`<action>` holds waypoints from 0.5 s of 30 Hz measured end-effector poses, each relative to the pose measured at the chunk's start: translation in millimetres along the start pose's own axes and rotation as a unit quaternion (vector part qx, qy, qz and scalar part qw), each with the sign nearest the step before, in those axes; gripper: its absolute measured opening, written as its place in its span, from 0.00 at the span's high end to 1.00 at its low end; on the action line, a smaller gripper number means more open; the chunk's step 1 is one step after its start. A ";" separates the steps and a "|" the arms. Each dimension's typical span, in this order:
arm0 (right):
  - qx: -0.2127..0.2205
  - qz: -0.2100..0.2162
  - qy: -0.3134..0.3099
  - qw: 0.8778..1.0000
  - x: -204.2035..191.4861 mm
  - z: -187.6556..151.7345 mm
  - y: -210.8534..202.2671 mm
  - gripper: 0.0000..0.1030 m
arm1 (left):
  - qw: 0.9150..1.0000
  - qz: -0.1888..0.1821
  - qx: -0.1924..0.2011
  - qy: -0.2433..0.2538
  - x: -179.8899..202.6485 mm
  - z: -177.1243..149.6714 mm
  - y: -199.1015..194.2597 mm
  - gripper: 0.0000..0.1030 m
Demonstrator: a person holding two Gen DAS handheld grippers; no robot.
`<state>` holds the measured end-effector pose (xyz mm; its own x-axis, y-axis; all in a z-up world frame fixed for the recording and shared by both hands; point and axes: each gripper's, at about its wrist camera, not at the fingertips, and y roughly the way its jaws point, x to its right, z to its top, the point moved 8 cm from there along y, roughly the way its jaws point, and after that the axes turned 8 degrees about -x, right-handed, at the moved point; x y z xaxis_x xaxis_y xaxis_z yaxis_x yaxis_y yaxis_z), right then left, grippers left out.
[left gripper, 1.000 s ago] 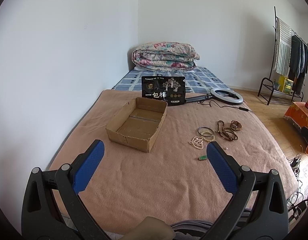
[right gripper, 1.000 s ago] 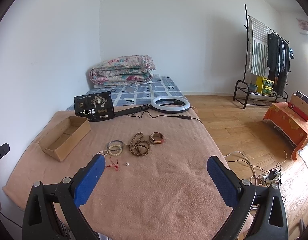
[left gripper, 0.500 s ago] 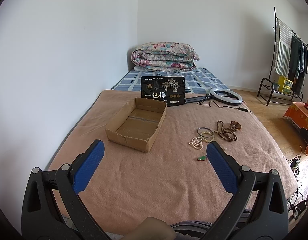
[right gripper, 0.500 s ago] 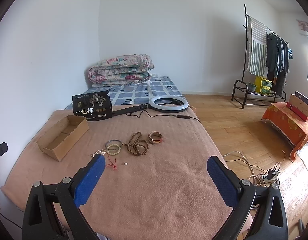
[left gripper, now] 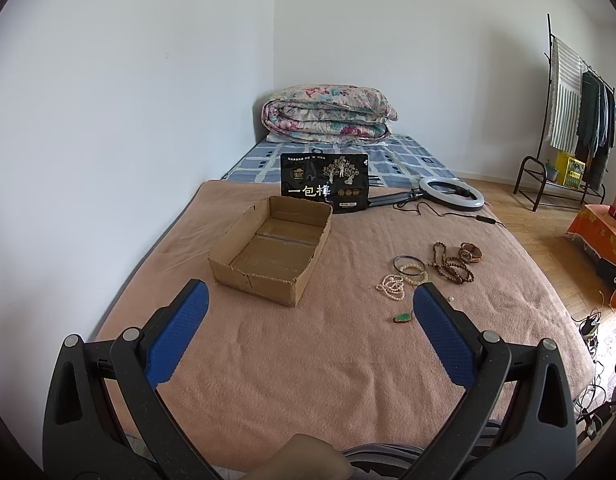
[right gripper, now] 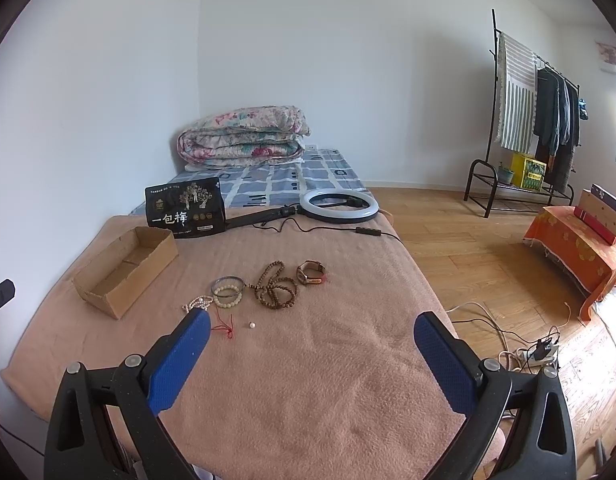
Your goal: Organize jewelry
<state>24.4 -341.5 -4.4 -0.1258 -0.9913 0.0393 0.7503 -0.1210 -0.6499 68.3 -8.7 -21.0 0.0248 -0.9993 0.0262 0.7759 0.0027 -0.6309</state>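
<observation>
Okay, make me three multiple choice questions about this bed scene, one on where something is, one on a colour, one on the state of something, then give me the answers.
1. Where does the watch lie?
A. inside the cardboard box
B. on the blanket, beside the brown bead string
C. on the floor

2. What colour are the pads on the fingers?
A. blue
B. red
C. yellow

3. What state is the cardboard box in?
A. closed with a lid
B. full of jewelry
C. open and holding no jewelry

Answers:
1. B: the watch rests on the blanket, just right of the brown bead string.
2. A: both grippers, left gripper and right gripper, show blue pads.
3. C: its top is open and only bare cardboard shows inside.
</observation>
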 end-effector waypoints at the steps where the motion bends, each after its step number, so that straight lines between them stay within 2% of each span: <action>1: 0.000 0.000 0.000 1.000 0.1 0.0 0.0 0.00 | 1.000 0.000 0.000 0.000 -0.1 0.0 0.0 0.00; 15: -0.007 -0.002 -0.004 1.000 -2.2 -1.4 9.4 0.00 | 1.000 0.000 0.001 0.000 0.0 -1.7 -0.1 0.00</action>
<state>30.8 -340.3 -11.6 -0.1229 -0.9912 0.0481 0.7406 -0.1239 -0.6604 67.1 -8.8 -22.3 0.0239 -0.9994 0.0261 0.7773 0.0022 -0.6291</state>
